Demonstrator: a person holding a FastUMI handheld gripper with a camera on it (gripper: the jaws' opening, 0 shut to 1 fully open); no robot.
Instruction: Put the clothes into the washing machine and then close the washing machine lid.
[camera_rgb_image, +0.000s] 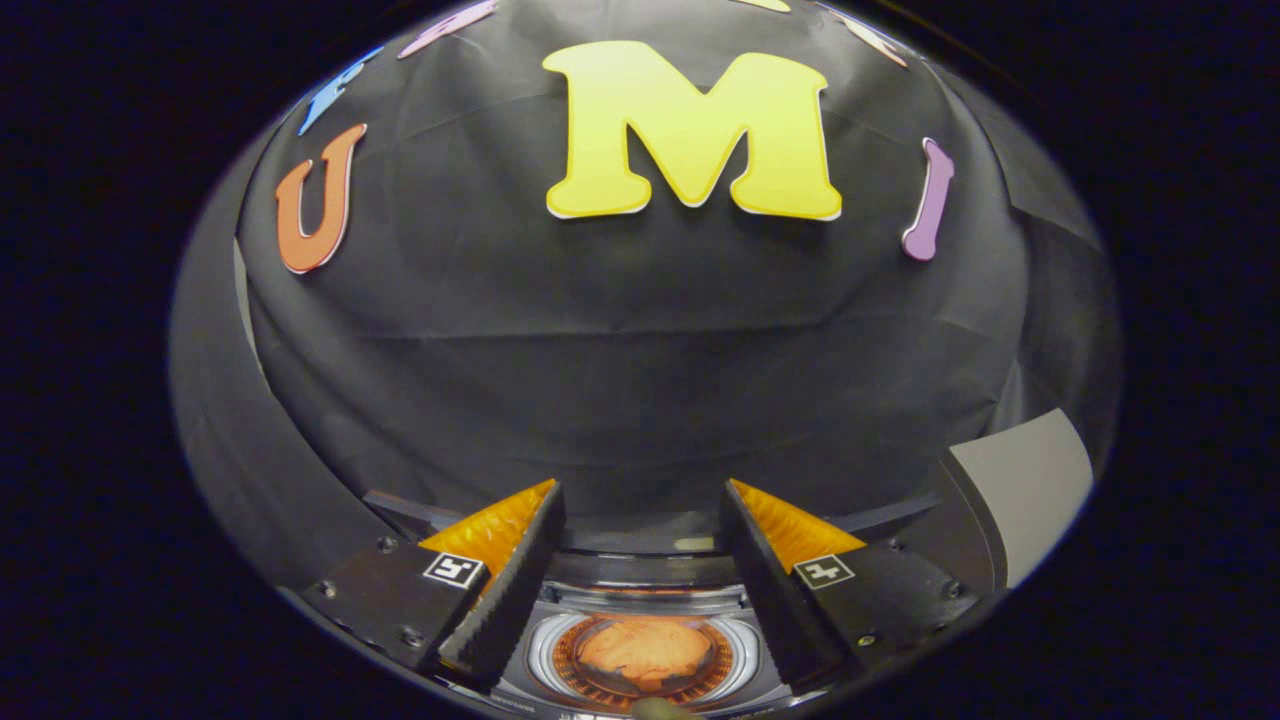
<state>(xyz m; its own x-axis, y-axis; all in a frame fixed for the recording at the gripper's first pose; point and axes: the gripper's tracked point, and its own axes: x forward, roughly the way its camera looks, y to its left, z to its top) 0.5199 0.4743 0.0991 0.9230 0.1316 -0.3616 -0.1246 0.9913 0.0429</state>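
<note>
Hovering open and empty, the tongs (640, 530) frame orange clothes (645, 648) inside the washing machine (640, 600).

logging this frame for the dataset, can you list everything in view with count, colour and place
washing machine: one, grey-silver top with a round drum opening, below and between the fingers
clothes: one orange bundle, lying inside the drum
grey panel: one, pale grey, beyond the fingers off to one side; cannot tell what it is
booth wall: one, black cloth, beyond the machine
gripper: one, fingers open and apart above the drum, holding nothing
</note>
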